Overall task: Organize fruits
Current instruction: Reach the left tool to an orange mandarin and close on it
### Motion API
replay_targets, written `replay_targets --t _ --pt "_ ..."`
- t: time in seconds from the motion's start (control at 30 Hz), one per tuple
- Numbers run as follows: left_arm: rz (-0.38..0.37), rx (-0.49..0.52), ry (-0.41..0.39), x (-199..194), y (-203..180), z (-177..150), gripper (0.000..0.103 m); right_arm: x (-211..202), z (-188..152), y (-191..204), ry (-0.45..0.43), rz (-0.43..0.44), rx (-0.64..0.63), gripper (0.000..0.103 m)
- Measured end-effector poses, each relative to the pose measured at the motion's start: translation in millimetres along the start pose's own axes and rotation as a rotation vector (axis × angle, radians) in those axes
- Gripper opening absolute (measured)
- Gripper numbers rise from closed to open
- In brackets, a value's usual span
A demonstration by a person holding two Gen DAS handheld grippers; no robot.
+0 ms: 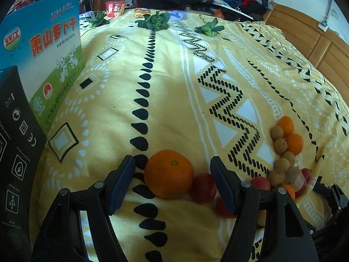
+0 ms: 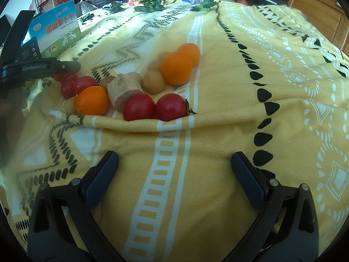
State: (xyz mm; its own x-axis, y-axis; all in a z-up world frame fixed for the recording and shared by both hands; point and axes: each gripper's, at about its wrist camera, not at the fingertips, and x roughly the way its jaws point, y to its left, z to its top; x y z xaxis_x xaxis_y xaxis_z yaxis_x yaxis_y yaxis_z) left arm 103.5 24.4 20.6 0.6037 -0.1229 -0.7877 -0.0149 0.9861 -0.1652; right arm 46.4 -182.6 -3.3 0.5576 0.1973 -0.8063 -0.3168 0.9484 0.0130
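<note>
Left tongs [image 1: 172, 168]: ours, spread wide, pinching nothing; an orange [image 1: 168, 173] sits between the fingers, not clearly touching either.
Right tongs [image 2: 174, 163]: ours, spread wide and bare, over plain blanket [image 2: 218, 131] with the fruit ahead of them.
Near the left tongs: a tomato [image 1: 202, 187] touches the orange's right side; another red fruit is half hidden behind the right finger.
Fruit pile: in the right view, two tomatoes [image 2: 139, 107] side by side at the front, just behind a fold in the blanket; a small orange [image 2: 92, 103] to their left; a cut brown stub [image 2: 122, 93] between them.
Behind the pile: pale round fruits [image 2: 153, 80], then two more oranges [image 2: 177, 68] touching each other; more small tomatoes [image 2: 85, 83] at the left, beside the left tongs' arm.
Bed: yellow patterned blanket carries everything.
Left edge: a blue and green box [image 1: 43, 50] stands upright.
Far end: leafy greens [image 1: 156, 20] and a red cup [image 1: 115, 8].
</note>
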Motion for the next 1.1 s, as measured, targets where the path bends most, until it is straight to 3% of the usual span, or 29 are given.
replay_targets --t 0.07,0.53,0.67,1.0,1.07,1.1 --pt "-0.025 0.008 0.002 -2.5 -1.2 -1.7 0.059 0.0 0.1 0.1 0.000 0.000 0.000 0.103" --pt "-0.045 -0.031 -0.030 -19.8 3.9 -12.5 0.059 0.0 0.1 0.0 0.000 0.000 0.000 0.103" --pt "-0.028 -0.018 -0.024 -22.6 2.3 -10.8 0.041 0.0 0.1 0.0 0.000 0.000 0.000 0.103" --pt "-0.096 0.012 -0.120 -79.2 -12.3 -10.4 0.041 4.3 5.3 1.4 0.021 -0.008 -0.012 0.103" --pt "-0.113 0.009 -0.128 -90.4 -13.5 -12.3 0.041 2.8 7.1 -1.9 0.047 0.023 -0.006 0.103" --pt "-0.119 0.004 -0.131 -95.5 -12.9 -12.8 0.041 -1.3 11.2 -7.0 0.082 0.078 0.004 0.103"
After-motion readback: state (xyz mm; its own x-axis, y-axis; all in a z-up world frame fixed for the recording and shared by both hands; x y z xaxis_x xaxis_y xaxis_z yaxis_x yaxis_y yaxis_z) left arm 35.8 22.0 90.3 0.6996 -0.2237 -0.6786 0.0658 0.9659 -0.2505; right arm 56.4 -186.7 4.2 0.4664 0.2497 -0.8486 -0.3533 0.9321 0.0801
